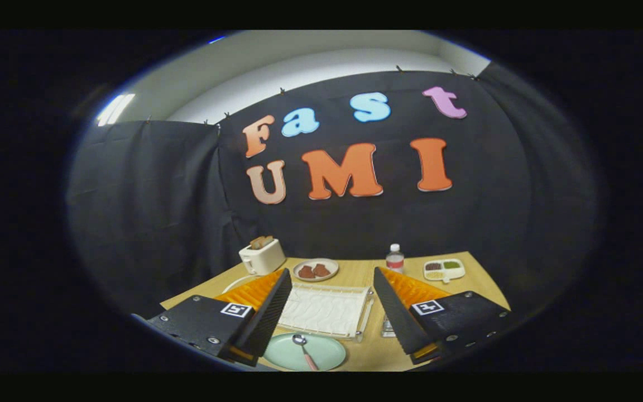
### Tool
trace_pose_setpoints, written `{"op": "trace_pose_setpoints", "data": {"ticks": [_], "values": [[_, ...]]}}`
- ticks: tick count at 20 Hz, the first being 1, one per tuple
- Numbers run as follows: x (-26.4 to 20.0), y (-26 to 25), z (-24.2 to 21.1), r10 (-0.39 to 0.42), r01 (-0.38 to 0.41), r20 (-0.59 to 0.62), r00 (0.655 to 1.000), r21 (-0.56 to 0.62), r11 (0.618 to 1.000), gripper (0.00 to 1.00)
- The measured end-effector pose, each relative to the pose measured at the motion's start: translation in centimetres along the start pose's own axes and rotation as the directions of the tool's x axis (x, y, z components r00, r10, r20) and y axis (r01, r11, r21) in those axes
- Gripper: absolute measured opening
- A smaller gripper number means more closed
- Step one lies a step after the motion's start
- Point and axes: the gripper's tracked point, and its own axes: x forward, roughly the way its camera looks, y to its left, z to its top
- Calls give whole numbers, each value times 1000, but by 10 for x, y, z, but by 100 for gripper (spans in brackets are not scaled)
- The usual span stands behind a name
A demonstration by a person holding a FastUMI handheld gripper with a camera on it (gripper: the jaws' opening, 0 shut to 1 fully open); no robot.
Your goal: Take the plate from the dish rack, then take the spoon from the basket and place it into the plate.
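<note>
We hold the hand-held gripper point(330, 279) spread wide, fingers gripping nothing. Low in the frame between them, the plate point(305, 352) lies flat on the table point(366, 352), the spoon point(305, 349) resting in it. Just beyond sits the dish rack point(324, 310). Farther back: toaster point(262, 257) at left, plate of food point(315, 269), water bottle point(394, 258), divided tray point(444, 269) at right.

A pale green plate point(306, 352) lies flat before the white dish rack point(326, 310), a pink-handled spoon point(305, 350) resting in it.
</note>
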Motion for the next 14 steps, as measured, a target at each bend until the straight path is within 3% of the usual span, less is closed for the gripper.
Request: {"op": "trace_pose_setpoints", "data": {"ticks": [6,9,14], "values": [[-13,-29,50,-82,91,129,988,-69,993,97],[-24,-49,75,-148,178,234,961,-114,977,97],[-36,-57,100,-208,258,316,926,-125,958,97]]}}
